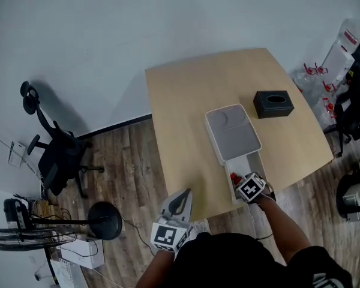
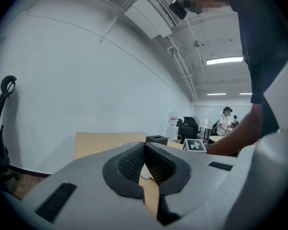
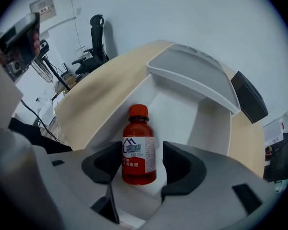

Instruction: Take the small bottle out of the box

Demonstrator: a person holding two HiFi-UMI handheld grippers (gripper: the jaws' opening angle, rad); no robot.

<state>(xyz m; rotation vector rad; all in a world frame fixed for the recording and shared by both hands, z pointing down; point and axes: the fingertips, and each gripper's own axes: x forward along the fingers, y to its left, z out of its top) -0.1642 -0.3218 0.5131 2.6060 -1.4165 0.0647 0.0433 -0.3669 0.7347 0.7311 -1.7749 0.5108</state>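
Observation:
A small red bottle (image 3: 138, 145) with a red cap and a white label lies on the floor of the open white box (image 3: 209, 128). My right gripper (image 3: 139, 163) points steeply down into the box, its jaws either side of the bottle's lower half. The left pad (image 3: 110, 163) is at the bottle's side, and a gap shows at the right pad. In the head view the right gripper (image 1: 245, 183) hangs over the box's near end (image 1: 256, 161), a bit of red bottle (image 1: 233, 177) beside it. The left gripper (image 1: 182, 198) hovers shut and empty at the table's near edge.
The box's grey-white lid (image 1: 231, 131) lies over the box's far part. A black tissue box (image 1: 273, 103) sits further back on the wooden table (image 1: 186, 101). Office chairs (image 1: 57, 152) and a floor fan (image 1: 105, 219) stand left of the table. A chair and clutter stand at the right.

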